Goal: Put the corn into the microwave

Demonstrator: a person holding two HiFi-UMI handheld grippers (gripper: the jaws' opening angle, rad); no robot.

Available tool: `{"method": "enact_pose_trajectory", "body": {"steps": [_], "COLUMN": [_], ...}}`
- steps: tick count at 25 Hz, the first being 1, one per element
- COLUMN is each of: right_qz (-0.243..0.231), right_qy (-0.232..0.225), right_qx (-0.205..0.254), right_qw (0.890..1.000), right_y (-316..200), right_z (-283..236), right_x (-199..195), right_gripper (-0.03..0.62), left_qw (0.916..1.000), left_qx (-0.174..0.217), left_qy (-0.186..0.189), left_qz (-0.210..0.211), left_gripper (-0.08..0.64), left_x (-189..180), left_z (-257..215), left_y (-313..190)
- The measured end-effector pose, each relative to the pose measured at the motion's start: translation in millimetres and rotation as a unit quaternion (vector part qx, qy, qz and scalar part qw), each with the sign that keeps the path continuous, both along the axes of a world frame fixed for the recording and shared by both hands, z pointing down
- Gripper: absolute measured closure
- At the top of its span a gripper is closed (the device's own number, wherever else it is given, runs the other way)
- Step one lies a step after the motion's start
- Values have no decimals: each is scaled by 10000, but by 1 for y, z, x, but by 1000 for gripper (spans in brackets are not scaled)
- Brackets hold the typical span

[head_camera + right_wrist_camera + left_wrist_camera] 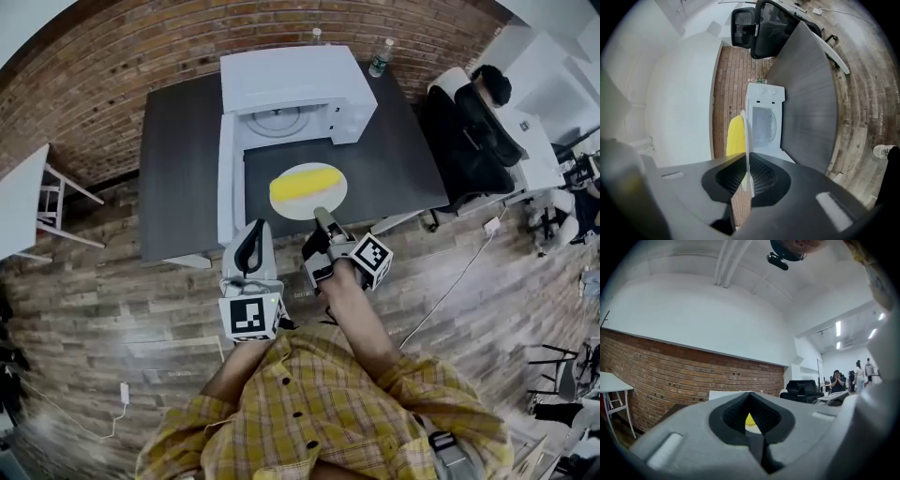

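A yellow corn cob [305,183] lies on a white plate [330,199] that hangs over the dark table [183,169], in front of the white microwave [291,80]. The microwave's door [226,178] stands open to the left and its turntable shows inside. My right gripper [322,217] is shut on the plate's near rim. In the right gripper view the plate [746,140] is seen edge-on between the pads, with the corn [736,138] and the microwave [764,124] beyond. My left gripper [253,230] floats just left of the plate, shut and holding nothing [757,437].
A person sits in a black office chair [469,131] at the table's right end. A bottle [380,58] stands behind the microwave. A white side table [19,202] is at the far left. A cable [459,281] runs across the wooden floor.
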State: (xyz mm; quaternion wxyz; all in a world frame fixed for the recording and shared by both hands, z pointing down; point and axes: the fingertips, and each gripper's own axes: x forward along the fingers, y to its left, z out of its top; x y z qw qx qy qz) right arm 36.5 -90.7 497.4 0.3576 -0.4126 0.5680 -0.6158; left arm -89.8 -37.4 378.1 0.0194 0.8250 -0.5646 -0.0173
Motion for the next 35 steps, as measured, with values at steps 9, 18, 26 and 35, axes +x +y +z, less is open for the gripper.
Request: {"method": "enact_pose_trajectory", "body": {"steps": [9, 18, 26, 35], "right_qz": [134, 180, 100, -77], "right_qy": [161, 214, 129, 53], "right_qx": [52, 14, -28, -136], "right_qw": [9998, 9996, 9999, 9999], "right_y": [-17, -32, -56, -103], "right_z": [0, 0, 9, 21], "right_x": [-14, -13, -6, 8], "right_gripper": [566, 566, 566, 566], "left_qw": [9997, 9994, 9996, 9997], "left_qx": [3, -123, -143, -202], "left_qy": [76, 163, 217, 75], "left_qz": [239, 264, 105, 103], "left_gripper": [560, 560, 560, 560], "left_x": [-13, -12, -3, 25], "left_z": [4, 10, 13, 15], "left_y": [-21, -38, -64, -104]}}
